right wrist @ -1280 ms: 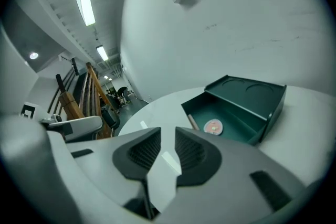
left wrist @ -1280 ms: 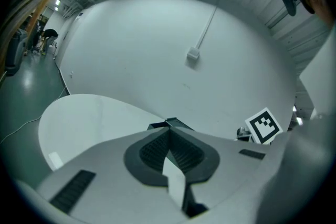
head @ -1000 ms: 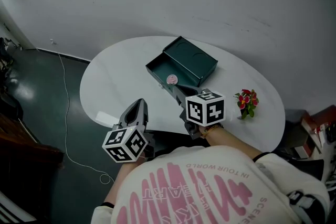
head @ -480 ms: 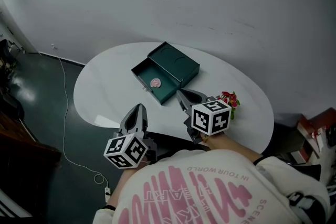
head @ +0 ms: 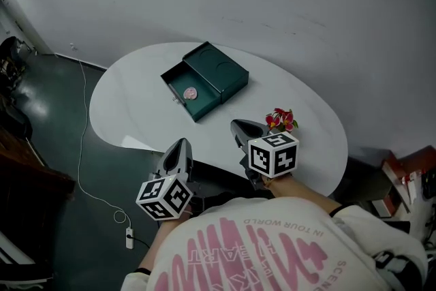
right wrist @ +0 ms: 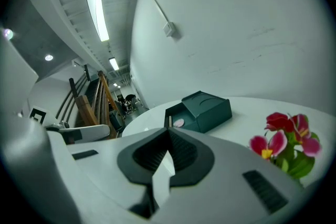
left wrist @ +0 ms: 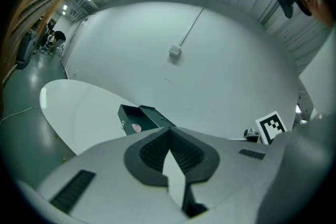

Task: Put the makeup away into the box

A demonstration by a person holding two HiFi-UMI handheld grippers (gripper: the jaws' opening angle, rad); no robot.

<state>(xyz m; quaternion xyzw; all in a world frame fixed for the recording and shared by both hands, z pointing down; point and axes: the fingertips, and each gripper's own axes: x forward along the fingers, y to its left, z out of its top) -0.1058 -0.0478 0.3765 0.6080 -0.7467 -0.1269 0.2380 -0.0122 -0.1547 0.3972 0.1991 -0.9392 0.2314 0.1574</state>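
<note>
- Head view: one white oval table [head: 129, 102] carries one dark green box [head: 221, 71] at about 11 o'clock from its middle, and one small bunch of red flowers [head: 281, 120] at about 3 o'clock.
- The box's single drawer [head: 194, 99] is slid out toward 8 o'clock. One round pink makeup piece [head: 191, 93] lies inside it; I can make out no other makeup on the table.
- Two grippers sit over the near rim, each with one marker cube.
- The left gripper [head: 180, 144], at about 7 o'clock, has its jaws pressed together with nothing between them. The left gripper view shows the same.
- The right gripper [head: 238, 125], at about 5 o'clock just beside the flowers, also has its jaws fully closed and empty.
- Both grippers are well apart from the box.
- One cable [head: 82, 146] trails across the dark floor at 9 o'clock.
</note>
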